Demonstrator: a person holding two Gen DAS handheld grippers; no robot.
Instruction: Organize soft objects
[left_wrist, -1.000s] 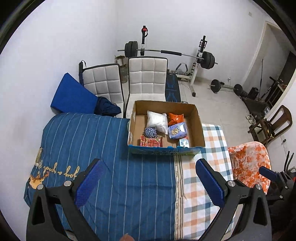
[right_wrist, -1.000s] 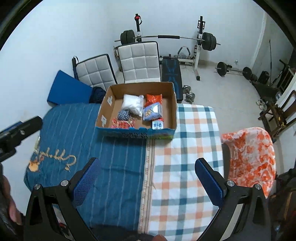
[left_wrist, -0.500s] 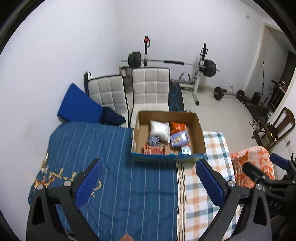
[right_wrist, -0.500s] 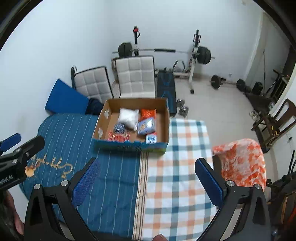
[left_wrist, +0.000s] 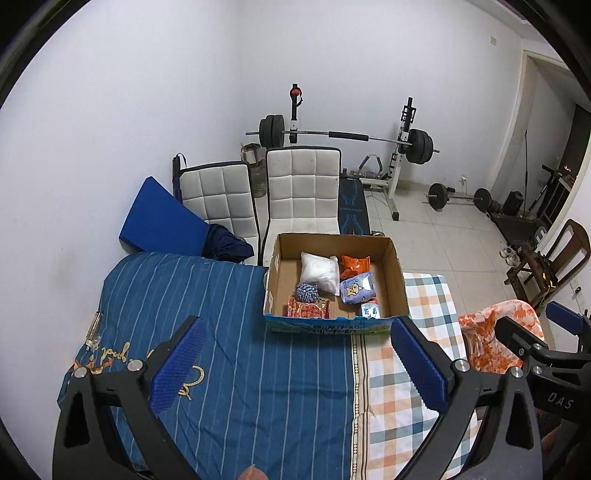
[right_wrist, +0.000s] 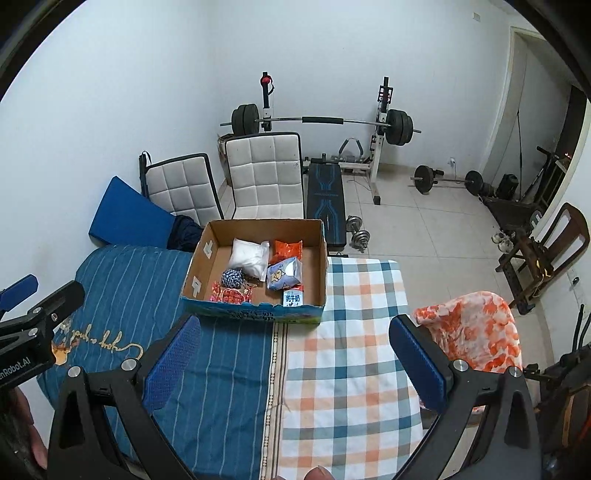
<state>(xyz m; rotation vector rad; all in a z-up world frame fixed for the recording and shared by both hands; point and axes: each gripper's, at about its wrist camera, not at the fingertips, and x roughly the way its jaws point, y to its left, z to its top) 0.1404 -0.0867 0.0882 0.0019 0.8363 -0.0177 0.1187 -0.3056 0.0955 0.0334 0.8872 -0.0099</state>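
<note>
Soft packets and a yarn ball (left_wrist: 307, 291) fill a cardboard box (left_wrist: 397, 273) on the bed's blue striped cover (left_wrist: 236, 354), beside checked cloth (right_wrist: 354, 354). Left gripper (left_wrist: 299, 363) and right gripper (right_wrist: 295, 362) hover spread, empty. Barbell rack (right_wrist: 321, 122) behind.

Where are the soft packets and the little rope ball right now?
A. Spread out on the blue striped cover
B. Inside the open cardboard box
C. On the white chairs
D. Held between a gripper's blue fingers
B: the white bag, the rope ball and the snack packets lie inside the cardboard box, while the left gripper and the right gripper are open and hold nothing.
</note>
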